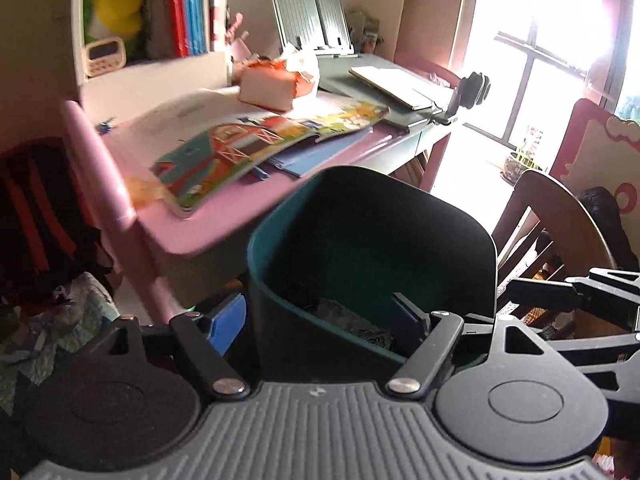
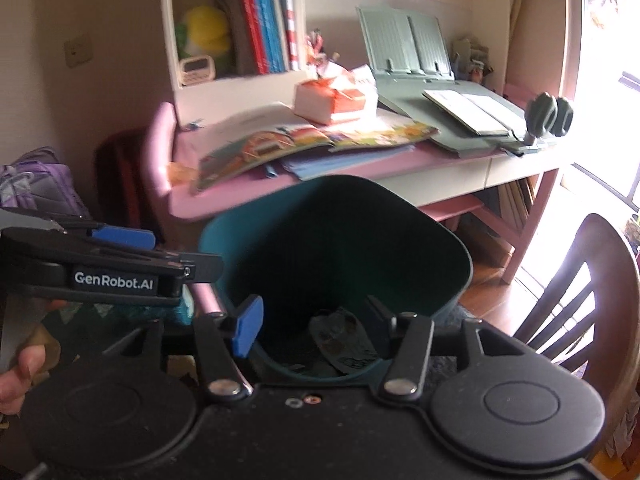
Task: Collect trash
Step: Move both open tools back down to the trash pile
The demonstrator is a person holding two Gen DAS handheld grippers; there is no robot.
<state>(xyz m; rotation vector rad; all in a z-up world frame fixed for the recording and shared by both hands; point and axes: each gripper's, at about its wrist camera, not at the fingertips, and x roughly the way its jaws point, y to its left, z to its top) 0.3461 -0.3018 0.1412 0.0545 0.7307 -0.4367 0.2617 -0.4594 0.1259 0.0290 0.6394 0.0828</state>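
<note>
1. Left wrist view: the left gripper [image 1: 320,320] hangs over the near rim of the teal bin [image 1: 372,208], jaws spread apart with nothing between them.
2. Crumpled trash [image 1: 348,322] lies on the bin floor, below and between the blue-padded fingers.
3. Right wrist view: the right gripper [image 2: 316,320] is likewise spread wide and empty over the same bin [image 2: 336,216].
4. A printed wrapper [image 2: 344,340] lies inside the bin, below the fingers.
5. A pink desk [image 2: 224,200] with picture books [image 2: 304,140] stands just behind the bin.

One bin [image 2: 432,248], two tongs [image 2: 316,328], perhaps two crumpled wrappers [image 2: 344,344]
</note>
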